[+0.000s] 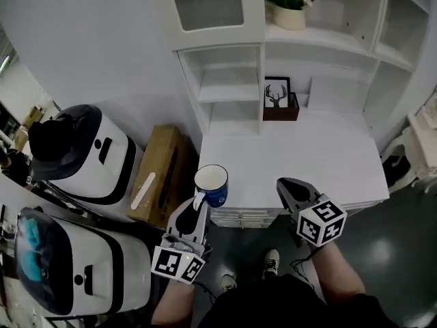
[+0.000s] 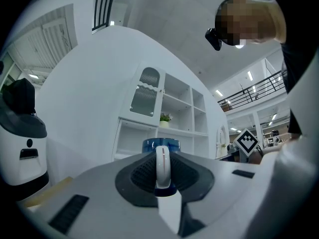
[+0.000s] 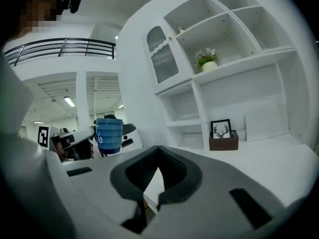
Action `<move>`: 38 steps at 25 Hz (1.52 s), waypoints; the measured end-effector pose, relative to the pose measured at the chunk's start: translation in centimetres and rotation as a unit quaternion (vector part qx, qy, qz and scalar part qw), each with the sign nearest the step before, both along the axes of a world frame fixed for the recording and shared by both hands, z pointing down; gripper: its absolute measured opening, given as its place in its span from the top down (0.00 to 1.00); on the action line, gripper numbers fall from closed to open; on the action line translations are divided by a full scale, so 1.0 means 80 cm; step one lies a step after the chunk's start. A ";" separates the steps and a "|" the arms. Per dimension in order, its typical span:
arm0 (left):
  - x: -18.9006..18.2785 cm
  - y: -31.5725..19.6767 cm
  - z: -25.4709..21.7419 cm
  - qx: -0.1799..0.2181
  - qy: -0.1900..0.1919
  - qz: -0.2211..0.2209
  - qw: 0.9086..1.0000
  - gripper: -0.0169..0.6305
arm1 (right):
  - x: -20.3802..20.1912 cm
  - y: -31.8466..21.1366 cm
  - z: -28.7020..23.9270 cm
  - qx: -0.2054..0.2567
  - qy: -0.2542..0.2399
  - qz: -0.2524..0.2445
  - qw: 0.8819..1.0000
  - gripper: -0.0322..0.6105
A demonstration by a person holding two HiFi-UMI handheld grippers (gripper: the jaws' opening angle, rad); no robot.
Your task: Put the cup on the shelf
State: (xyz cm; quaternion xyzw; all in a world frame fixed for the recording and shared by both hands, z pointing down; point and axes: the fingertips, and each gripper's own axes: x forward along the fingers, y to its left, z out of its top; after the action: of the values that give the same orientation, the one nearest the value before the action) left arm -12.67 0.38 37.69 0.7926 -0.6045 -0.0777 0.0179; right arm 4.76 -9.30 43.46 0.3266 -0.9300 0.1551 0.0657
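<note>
blue cup (image 1: 212, 183) stands upright just past the tips of your left gripper (image 1: 199, 209), which pinches the white handle (image 2: 162, 167) edge-on. its long axis is vertical, mouth up. right gripper (image 1: 283, 184) is beside it, jaws pressed together on nothing, so the left does the carrying. shelf (image 1: 229, 93) lies ahead of the fingers, well apart. judged: a reach forward and up.

Cup (image 2: 149, 145) body mostly hidden behind jaws.
</note>
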 end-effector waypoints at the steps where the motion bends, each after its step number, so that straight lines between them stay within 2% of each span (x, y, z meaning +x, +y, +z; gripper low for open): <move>1: 0.002 -0.003 0.000 0.000 0.000 -0.002 1.000 0.89 | 0.002 -0.004 0.000 0.000 -0.001 -0.001 1.000 0.95; 26: 0.043 -0.070 0.020 -0.007 0.014 -0.035 0.999 0.89 | 0.033 -0.085 0.022 -0.017 -0.011 -0.033 0.999 0.95; 38: 0.060 -0.095 0.008 -0.006 0.018 -0.056 0.998 0.89 | 0.048 -0.116 0.015 -0.020 -0.019 -0.053 0.998 0.95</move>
State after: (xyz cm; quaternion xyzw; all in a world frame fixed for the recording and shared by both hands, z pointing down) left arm -7.87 -7.24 38.34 0.7557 -0.6482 -0.0890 0.0286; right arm 8.57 -18.57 44.69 0.2723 -0.9438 0.1767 0.0625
